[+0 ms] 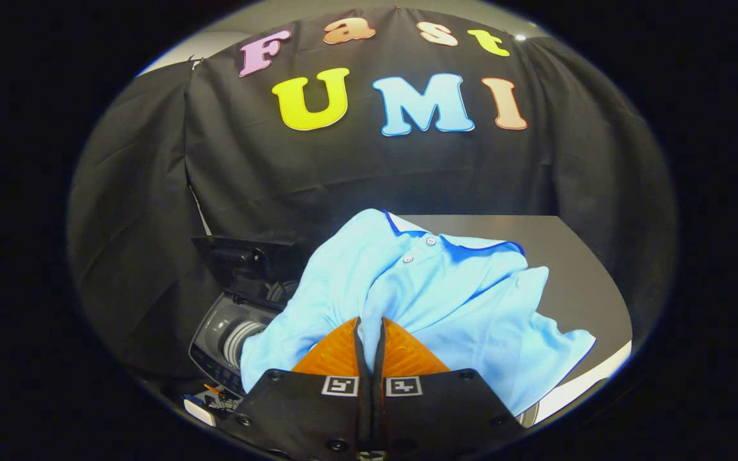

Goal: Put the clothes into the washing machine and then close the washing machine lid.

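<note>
**Shirt's pinched, now get it over the drum**

The gripper (369,323) has its fingers squeezed together on a fold of the light blue polo shirt (433,294), so the grab looks solid. The shirt hangs bunched just ahead of the fingers, partly over the dark table (574,269) near its left edge. The washing machine (228,333) sits lower, off that edge, lid (241,253) up. I'd carry the shirt high enough that the trailing hem clears the rim, centre it over the opening, then let go.

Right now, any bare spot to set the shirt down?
Bare tabletop beyond and beside the shirt. Crowded by the open washing machine on the other side. Gripper shut on the shirt.
</note>
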The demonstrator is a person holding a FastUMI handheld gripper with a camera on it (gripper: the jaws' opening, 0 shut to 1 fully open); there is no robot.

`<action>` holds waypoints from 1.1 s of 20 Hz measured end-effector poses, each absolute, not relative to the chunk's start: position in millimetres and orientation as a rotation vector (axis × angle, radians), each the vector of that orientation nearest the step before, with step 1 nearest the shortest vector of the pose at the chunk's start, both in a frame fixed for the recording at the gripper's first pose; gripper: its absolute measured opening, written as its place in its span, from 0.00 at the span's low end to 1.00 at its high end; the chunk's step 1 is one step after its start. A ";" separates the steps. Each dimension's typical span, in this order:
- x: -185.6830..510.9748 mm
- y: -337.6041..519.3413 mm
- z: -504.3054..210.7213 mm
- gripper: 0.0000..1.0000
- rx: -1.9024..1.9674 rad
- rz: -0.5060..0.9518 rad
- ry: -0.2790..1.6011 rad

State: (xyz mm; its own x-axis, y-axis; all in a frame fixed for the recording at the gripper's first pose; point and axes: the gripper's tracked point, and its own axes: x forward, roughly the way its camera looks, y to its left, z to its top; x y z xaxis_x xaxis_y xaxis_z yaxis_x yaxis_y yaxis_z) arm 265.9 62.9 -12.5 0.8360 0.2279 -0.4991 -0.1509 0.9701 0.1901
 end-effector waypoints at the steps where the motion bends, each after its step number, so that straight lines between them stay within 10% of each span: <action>1: 268.4 67.9 -6.6 0.02 0.154 0.214 0.533; 22: 268.6 328.4 78.8 0.01 0.185 0.720 0.469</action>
State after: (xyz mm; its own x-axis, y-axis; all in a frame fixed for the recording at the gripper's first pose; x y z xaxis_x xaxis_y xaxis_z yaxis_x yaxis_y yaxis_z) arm 268.6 328.4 78.8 0.6541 0.6713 -0.3486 -0.5899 0.7412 0.3203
